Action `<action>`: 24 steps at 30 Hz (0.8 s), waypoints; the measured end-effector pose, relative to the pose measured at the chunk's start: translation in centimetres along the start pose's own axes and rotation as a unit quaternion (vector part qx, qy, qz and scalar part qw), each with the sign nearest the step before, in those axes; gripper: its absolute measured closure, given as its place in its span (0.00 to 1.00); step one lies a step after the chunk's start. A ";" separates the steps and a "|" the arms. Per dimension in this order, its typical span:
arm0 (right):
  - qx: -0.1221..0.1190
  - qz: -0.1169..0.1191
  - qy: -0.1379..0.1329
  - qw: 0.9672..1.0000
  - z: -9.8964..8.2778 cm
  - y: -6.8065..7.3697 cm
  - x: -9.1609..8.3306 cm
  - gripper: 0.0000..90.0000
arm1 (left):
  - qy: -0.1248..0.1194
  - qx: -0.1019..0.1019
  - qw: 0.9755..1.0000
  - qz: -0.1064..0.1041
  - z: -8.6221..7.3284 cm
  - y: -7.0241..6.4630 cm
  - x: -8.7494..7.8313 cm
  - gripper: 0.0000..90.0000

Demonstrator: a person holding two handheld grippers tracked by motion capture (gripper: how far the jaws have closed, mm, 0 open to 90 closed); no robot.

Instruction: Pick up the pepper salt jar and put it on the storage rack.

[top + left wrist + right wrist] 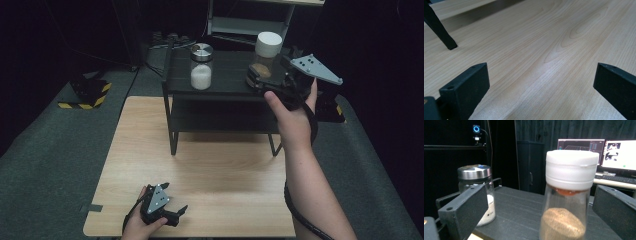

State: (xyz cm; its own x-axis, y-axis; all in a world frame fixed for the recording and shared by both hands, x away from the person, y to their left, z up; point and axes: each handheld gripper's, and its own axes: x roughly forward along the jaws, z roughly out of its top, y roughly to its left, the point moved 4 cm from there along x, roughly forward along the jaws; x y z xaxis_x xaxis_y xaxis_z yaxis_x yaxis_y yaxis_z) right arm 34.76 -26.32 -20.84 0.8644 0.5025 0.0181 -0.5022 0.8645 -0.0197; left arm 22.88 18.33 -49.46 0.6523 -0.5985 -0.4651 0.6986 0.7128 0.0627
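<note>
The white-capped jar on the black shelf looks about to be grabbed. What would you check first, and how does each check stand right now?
1. Right gripper open wide enough: ok, the fingers stand apart on either side of the jar.
2. White-capped jar upright on the black shelf: ok.
3. Cap closed: seems ok, it sits level.
4. Fingers touching the glass: not yet, gaps show on both sides.
5. Steel-lidded jar clear of the grasp: ok, it stands well apart.
6. Left gripper out of the way: ok, open over the wooden table.
</note>
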 end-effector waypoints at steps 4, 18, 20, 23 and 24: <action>0.000 0.004 -0.001 1.000 -0.5 0.0 -0.7 0.00 | 0.001 0.000 1.000 0.000 0.0 0.0 0.0 0.01; -0.011 0.023 0.002 1.000 -2.9 0.5 -3.2 0.00 | -0.001 0.002 1.000 0.001 0.0 -0.1 0.0 0.01; -0.017 0.029 0.007 0.999 -3.6 0.7 -3.7 0.01 | 0.000 0.003 1.000 0.001 0.0 -0.1 0.0 0.01; -0.025 0.037 0.017 0.999 -5.1 1.1 -4.5 0.00 | 0.000 0.004 1.000 0.001 0.0 -0.1 0.0 0.01; -0.027 0.039 0.020 0.999 -5.7 1.2 -4.8 0.00 | 0.000 0.004 1.000 0.001 0.0 -0.1 0.0 0.01</action>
State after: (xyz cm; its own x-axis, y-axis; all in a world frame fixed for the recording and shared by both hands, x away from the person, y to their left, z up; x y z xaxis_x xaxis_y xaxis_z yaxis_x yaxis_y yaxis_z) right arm 30.20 -27.75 -26.59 0.8239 0.5662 -0.0247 -0.5664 0.8209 -0.0731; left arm 22.82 18.24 -49.48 0.6536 -0.5970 -0.4652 0.6999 0.7107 0.0712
